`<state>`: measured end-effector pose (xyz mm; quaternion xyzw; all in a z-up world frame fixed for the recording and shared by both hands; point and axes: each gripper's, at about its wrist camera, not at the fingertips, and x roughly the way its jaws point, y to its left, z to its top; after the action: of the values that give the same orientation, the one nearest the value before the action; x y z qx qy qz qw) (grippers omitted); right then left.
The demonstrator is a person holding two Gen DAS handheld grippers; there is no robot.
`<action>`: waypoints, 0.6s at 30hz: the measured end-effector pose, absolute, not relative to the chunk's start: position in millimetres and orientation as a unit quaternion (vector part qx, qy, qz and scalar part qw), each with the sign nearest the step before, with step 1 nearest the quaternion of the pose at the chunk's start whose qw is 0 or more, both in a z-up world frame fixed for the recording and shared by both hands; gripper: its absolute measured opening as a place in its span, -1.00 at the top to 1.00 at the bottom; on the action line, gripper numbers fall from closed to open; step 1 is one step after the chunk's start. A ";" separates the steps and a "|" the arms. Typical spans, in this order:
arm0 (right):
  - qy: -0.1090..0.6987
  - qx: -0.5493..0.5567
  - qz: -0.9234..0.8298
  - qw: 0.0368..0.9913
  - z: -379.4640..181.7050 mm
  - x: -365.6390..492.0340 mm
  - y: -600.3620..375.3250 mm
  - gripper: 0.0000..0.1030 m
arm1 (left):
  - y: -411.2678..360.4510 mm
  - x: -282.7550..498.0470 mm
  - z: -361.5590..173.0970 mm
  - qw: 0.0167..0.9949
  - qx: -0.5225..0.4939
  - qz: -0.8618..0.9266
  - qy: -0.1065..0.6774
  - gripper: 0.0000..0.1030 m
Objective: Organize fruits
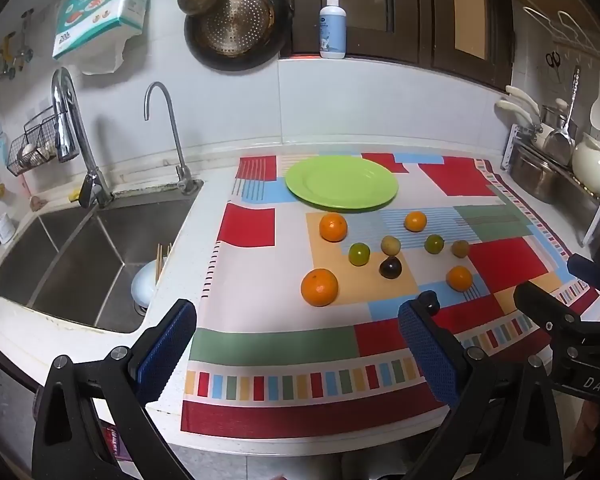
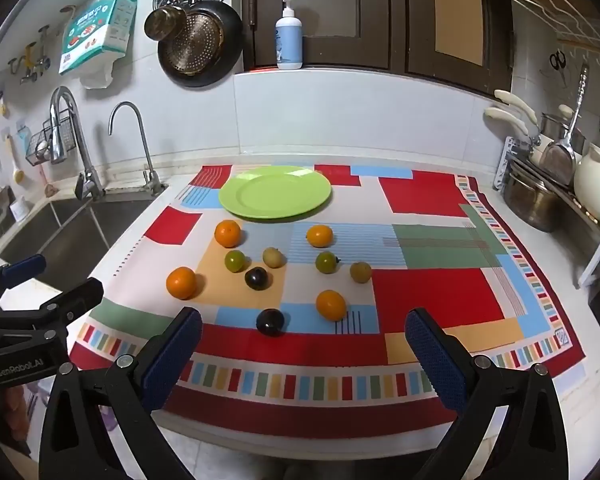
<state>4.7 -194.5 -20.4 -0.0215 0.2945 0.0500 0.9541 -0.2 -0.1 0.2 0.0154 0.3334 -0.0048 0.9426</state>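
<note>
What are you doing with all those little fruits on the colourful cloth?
A person holds two black tongs with blue pads, the left tongs and the right tongs. Both are wide open and empty. The round green plate holds nothing yet. The orange, green and dark purple fruits all lie loose on the patterned cloth.

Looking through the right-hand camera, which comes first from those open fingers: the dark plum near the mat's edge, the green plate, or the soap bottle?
1. Dark plum, just ahead of the right gripper, on the mat's near side.
2. Green plate, at the mat's far side, nothing on it.
3. Soap bottle, up on the ledge behind the counter.
</note>
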 end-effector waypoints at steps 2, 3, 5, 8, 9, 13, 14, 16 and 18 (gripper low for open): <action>0.293 -0.026 0.046 0.955 -20.0 5.0 -192.8 -0.99 | -0.1 0.3 -0.2 0.942 0.016 -0.003 0.336 -0.99; 0.293 -0.026 0.046 0.955 -19.9 5.5 -191.9 -0.99 | 0.0 0.3 -0.4 0.942 0.015 -0.003 0.335 -0.99; 0.292 -0.026 0.046 0.955 -19.8 6.5 -189.4 -0.99 | 0.1 0.4 -0.6 0.942 0.015 -0.003 0.335 -0.98; 0.293 -0.022 0.050 0.954 -20.2 5.8 -191.5 -0.99 | 4.0 3.2 0.7 0.942 0.014 -0.003 0.334 -0.98; 0.293 -0.022 0.050 0.955 -20.4 6.3 -191.9 -0.99 | 3.9 2.7 1.9 0.943 0.014 -0.003 0.333 -0.98; 0.293 -0.022 0.049 0.955 -19.9 8.1 -189.3 -0.99 | 3.0 4.4 1.6 0.944 0.016 -0.003 0.330 -0.98; 0.293 -0.022 0.049 0.955 -20.2 7.3 -188.0 -0.99 | 4.1 4.5 2.6 0.944 0.015 -0.004 0.330 -0.98; 0.293 -0.022 0.048 0.955 -19.9 8.4 -188.1 -0.99 | 5.6 5.7 3.4 0.944 0.015 -0.004 0.330 -0.98; 0.292 -0.022 0.048 0.955 -20.2 9.1 -187.1 -0.99 | 6.6 6.4 3.5 0.944 0.015 -0.004 0.329 -0.98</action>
<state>9.1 -187.1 -20.2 -0.0217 0.2922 0.0479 0.9549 6.4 6.6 3.5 0.0155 0.3294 -0.0043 0.9441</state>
